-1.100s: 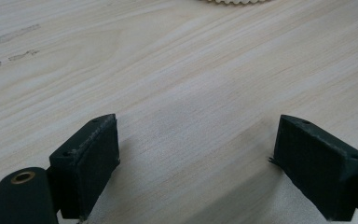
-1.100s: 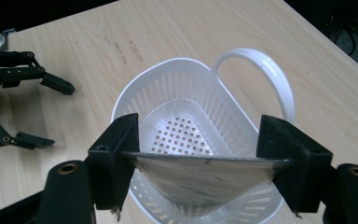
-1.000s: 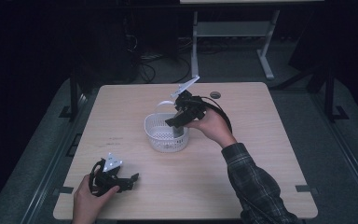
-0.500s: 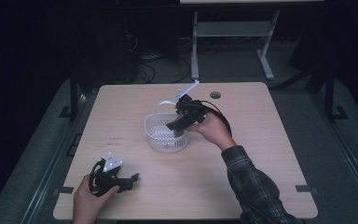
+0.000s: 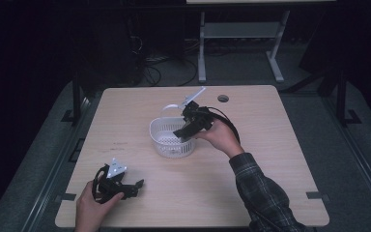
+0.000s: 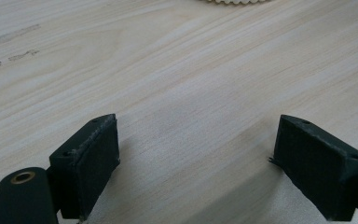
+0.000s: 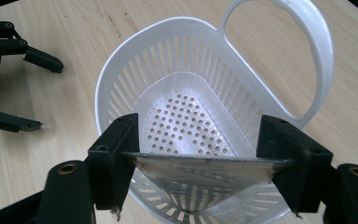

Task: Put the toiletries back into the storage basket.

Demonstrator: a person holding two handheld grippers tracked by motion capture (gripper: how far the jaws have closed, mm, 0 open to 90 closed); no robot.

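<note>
Right gripper has dipped slightly over the basket, jaws clamping a shiny sheet (basket directly beneath); left gripper gapes, well apart

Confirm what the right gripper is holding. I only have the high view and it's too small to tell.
Observer: In the right gripper view, the right gripper pinches a thin, flat, see-through sheet edge to edge between its fingers.
Operator: Where is it relative to the basket?
Observer: It is above the open top of the white basket. The basket's perforated bottom shows past the sheet, with nothing lying on it.
Operator: Left side busy?
Observer: No. In the left gripper view, the left gripper stands open with nothing in it, over bare table.
</note>
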